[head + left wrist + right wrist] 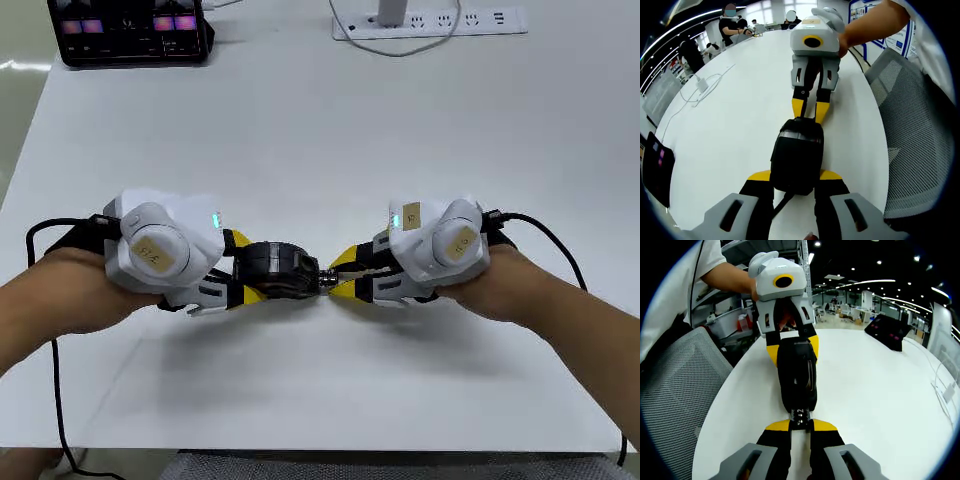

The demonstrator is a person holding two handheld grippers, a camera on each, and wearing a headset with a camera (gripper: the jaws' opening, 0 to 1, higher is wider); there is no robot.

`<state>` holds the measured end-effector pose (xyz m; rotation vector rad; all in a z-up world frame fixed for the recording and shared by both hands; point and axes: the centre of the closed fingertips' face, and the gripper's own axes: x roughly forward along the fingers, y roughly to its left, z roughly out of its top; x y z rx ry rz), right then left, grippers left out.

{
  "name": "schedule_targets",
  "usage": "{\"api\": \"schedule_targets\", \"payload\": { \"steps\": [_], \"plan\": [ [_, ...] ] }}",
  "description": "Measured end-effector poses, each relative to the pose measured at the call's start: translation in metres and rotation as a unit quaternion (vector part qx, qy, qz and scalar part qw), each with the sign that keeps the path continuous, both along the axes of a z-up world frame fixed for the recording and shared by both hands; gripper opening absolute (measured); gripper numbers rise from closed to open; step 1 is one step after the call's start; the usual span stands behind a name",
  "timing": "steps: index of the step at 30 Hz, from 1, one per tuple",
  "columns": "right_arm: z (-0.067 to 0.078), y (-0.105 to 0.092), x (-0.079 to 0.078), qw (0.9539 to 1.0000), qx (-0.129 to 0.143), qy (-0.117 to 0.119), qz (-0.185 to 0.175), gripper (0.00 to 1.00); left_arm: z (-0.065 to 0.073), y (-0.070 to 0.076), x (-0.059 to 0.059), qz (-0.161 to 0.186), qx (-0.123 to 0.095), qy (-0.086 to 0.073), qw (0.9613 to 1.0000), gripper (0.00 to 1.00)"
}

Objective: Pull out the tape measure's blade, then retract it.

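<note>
A black tape measure [276, 268] lies on the white table [320, 130] between the two grippers. My left gripper [243, 268] is shut on its case [798, 156], yellow-tipped jaws pressed on both sides. My right gripper [335, 274] is shut on the blade's end hook [800, 416], which sticks out only a short way from the case [797, 372]. In the left gripper view the right gripper [809, 108] faces me just past the case. In the right gripper view the left gripper [790, 347] holds the case's far end.
A black device with lit pink panels [130, 30] stands at the table's far left. A white power strip with a cable [430, 22] lies at the far edge. A grey mesh chair [915, 130] stands beside the table's near edge.
</note>
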<state>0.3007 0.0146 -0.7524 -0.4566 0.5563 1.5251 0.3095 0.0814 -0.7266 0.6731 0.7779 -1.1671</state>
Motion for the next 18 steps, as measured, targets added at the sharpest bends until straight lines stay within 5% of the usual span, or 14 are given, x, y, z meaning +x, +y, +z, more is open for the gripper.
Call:
{"api": "schedule_targets", "payload": {
  "steps": [18],
  "plan": [
    [0.0001,-0.0095,0.0002,1.0000,-0.004,0.000,-0.001,0.10,-0.0007,0.0002,-0.0002,-0.003,0.007,0.005,1.0000,0.26]
  ]
}}
